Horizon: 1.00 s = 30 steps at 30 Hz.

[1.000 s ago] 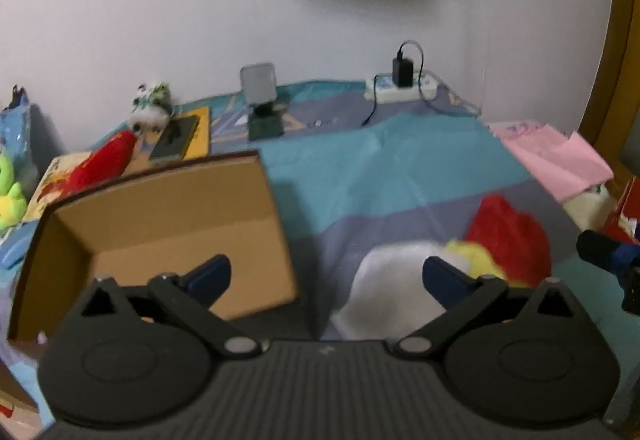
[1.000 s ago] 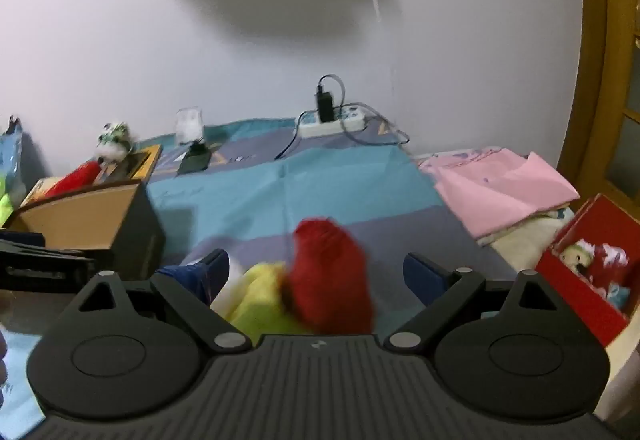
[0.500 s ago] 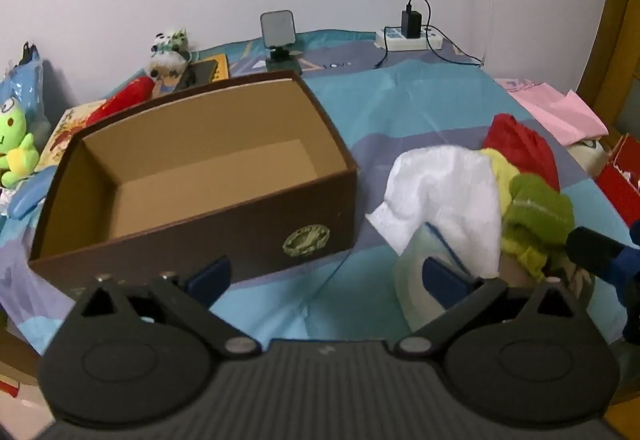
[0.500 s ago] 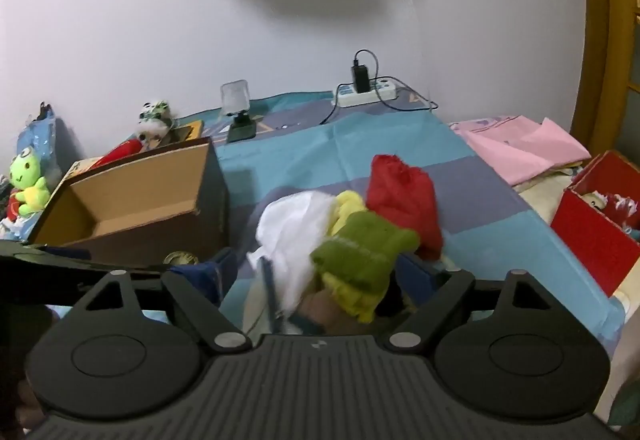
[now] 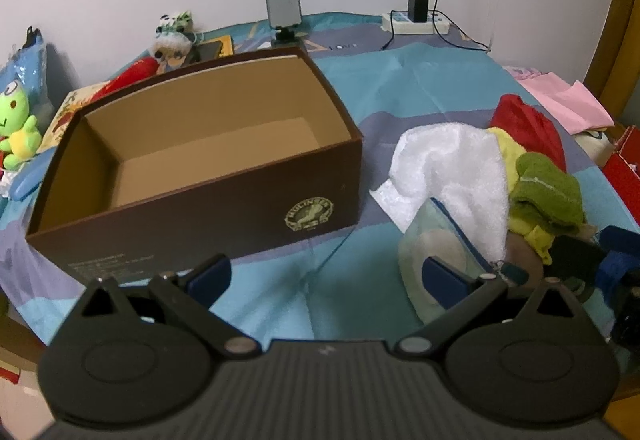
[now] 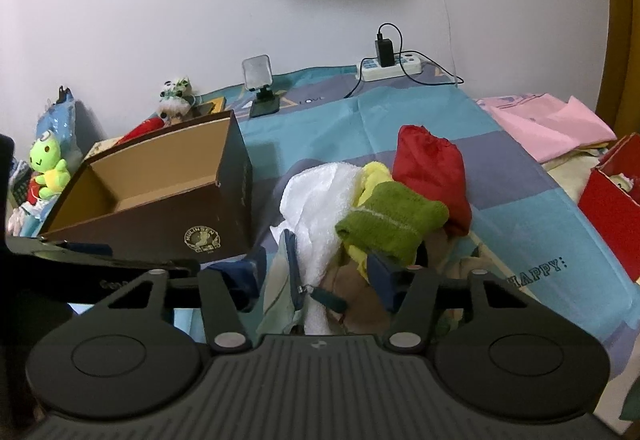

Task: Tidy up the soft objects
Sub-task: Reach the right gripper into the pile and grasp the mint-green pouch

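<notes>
An open brown cardboard box [image 5: 192, 167] [image 6: 160, 199] stands empty on the blue bedspread. To its right lies a pile of soft things: a white towel [image 5: 452, 167] [image 6: 320, 195], a green cloth [image 5: 548, 191] [image 6: 392, 220], a yellow cloth [image 6: 372, 175], a red cloth [image 5: 524, 123] [image 6: 432, 167] and a pale green pouch [image 5: 432, 256] [image 6: 284, 280]. My left gripper [image 5: 326, 276] is open over bare bedspread in front of the box. My right gripper [image 6: 314, 276] is partly open, its fingers straddling the pouch and towel at the pile's near end.
A green frog plush [image 5: 16, 127] [image 6: 48, 167], a panda plush [image 5: 172, 35], a red plush [image 5: 128, 79] and books lie behind the box. A phone stand [image 5: 284, 15] and power strip [image 6: 388, 65] sit by the wall. Pink fabric [image 6: 548, 123] and a red box [image 6: 612, 199] are at the right.
Both cameras have pulled back and now look down on the bed. The box, tilted a second ago, stands flat. My right gripper's fingers have narrowed around the pile's near end.
</notes>
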{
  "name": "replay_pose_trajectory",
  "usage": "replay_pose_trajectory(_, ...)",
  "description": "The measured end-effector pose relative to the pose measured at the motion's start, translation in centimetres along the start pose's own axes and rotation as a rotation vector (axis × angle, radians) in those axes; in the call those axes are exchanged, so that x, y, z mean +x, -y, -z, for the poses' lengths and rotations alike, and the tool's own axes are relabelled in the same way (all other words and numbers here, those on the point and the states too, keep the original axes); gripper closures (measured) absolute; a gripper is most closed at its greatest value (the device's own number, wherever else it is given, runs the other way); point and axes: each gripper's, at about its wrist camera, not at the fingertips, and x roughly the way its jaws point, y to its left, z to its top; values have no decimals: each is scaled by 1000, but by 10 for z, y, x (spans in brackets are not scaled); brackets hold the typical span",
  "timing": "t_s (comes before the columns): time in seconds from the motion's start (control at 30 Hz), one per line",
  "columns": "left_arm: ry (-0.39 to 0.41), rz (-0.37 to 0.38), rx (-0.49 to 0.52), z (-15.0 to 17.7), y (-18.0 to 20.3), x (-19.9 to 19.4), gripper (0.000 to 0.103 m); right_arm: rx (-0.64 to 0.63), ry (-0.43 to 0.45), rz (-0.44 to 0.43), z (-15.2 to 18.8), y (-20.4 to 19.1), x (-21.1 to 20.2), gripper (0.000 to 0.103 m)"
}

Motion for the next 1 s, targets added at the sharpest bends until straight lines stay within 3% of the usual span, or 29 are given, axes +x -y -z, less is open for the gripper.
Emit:
replay_pose_trajectory(0.17, -18, 3, 6, 2, 5, 5, 1, 16, -22, -22, -7, 9, 3, 67)
replay_pose_trajectory(0.27, -1, 46, 9, 4, 9, 4, 2, 31, -39, -43, -8, 19, 8, 68)
replay_pose_trajectory(0.47, 115, 278, -31, 19, 10, -4, 2, 69, -47, -121, -15, 45, 13, 72)
replay_pose_trajectory(0.57, 108, 359, 7, 25, 22, 3, 3, 74, -40, -146, -18, 61, 15, 75)
replay_pose_trajectory(0.67, 106, 371, 30, 31, 32, 15, 10, 117, -51, -217, -24, 78, 20, 77)
replay_pose_trajectory(0.8, 42, 371, 0, 42, 32, 41, 23, 157, -97, -363, -27, 86, 32, 81)
replay_pose_trajectory(0.97, 17, 351, -10, 52, 33, 55, 41, 93, -164, -524, -34, 73, 52, 84)
replay_pose_trajectory(1.0, 19, 356, -14, 52, 32, 55, 49, 71, -178, -551, -35, 68, 56, 85)
